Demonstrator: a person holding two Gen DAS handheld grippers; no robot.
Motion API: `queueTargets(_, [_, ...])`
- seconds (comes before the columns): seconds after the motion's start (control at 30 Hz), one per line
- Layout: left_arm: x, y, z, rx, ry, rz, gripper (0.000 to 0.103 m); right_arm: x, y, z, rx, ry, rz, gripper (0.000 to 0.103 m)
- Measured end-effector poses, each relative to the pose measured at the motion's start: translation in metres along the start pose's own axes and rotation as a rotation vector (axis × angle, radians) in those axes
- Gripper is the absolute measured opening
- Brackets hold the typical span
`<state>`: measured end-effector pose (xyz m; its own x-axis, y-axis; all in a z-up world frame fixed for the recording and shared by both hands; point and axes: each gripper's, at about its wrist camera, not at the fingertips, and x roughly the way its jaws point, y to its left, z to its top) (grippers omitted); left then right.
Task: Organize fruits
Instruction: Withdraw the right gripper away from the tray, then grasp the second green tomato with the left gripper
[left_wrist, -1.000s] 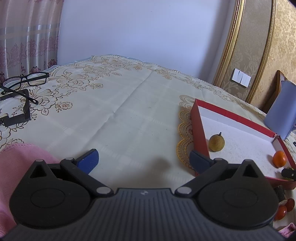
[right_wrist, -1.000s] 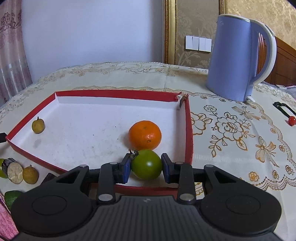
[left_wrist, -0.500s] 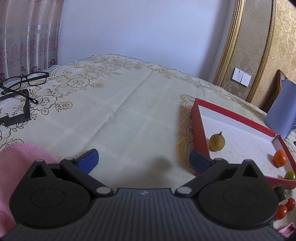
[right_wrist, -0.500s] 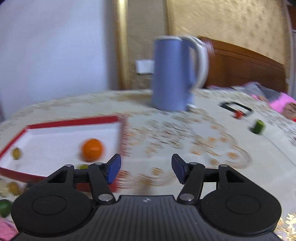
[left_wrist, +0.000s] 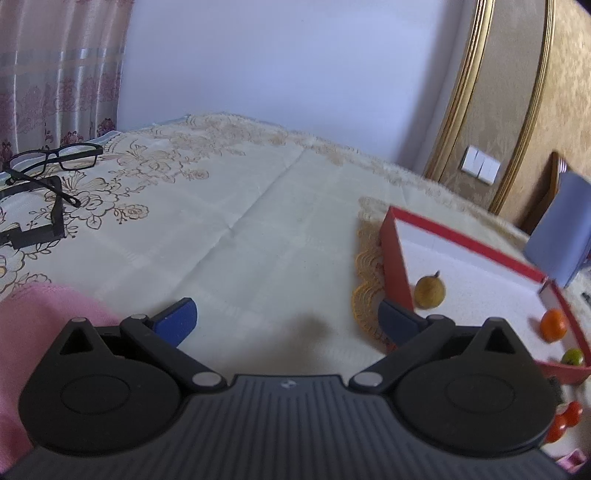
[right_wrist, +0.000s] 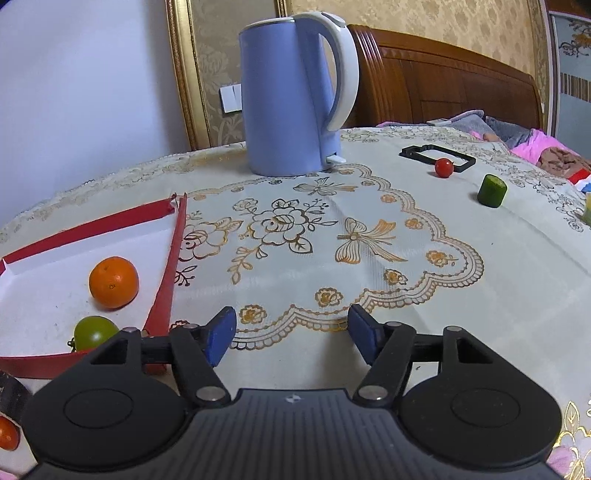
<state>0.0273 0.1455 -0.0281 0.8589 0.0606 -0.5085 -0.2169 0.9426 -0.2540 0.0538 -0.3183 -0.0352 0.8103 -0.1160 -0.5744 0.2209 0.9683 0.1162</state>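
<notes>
At the far left of the bench (left_wrist: 258, 206) lie black glasses (left_wrist: 55, 158) (well apart from the fruit). The left claw (left_wrist: 288, 321) hovers above bare cloth, its jaws wide apart and empty. To its right sits the red-walled tray (left_wrist: 397, 258), holding a yellowish fruit (left_wrist: 429, 291) near its left wall, with an orange (right_wrist: 113, 282) and a green tomato (right_wrist: 94, 332) close together at its right end. Right of the tray, the right claw (right_wrist: 291, 332) hangs over the patterned cloth; its jaws have just been opening and stand apart with nothing between them. Beyond stands a blue kettle (right_wrist: 288, 103); farther right lie a red tomato (right_wrist: 444, 167) and a green cucumber piece (right_wrist: 492, 191).
</notes>
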Motion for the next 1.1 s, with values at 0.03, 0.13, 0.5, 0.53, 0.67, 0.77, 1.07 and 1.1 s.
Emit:
queueTargets(0.03, [-0.004,0.000,0.001,0.009,0.004,-0.019,0.103,0.000,-0.001,0.000,0.004,0.000,0.004,0.067])
queueTargets(0.13, [-0.024,-0.005,-0.001,0.058,-0.022,-0.050,0.103,0.001,0.000,0.001,0.002,0.002,0.009,0.069])
queueTargets(0.5, [-0.069,-0.068,-0.037,0.457,-0.061,-0.121,0.103,0.003,0.006,0.001,-0.033,0.014,0.001,0.075])
queueTargets(0.53, [-0.070,-0.071,-0.040,0.489,-0.062,-0.118,0.103,0.003,0.007,0.001,-0.037,0.016,0.001,0.076])
queueTargets(0.67, [-0.070,-0.079,-0.048,0.560,-0.060,-0.123,0.103,0.003,0.007,0.001,-0.040,0.017,0.002,0.077])
queueTargets(0.77, [-0.064,-0.084,-0.051,0.603,-0.041,-0.123,0.093,0.003,0.007,0.001,-0.043,0.018,0.001,0.077])
queueTargets(1.07, [-0.049,-0.087,-0.056,0.648,0.060,-0.199,0.048,0.004,0.008,0.001,-0.049,0.021,-0.001,0.079])
queueTargets(1.1, [-0.048,-0.087,-0.056,0.642,0.068,-0.208,0.044,0.004,0.008,0.001,-0.049,0.021,-0.001,0.079])
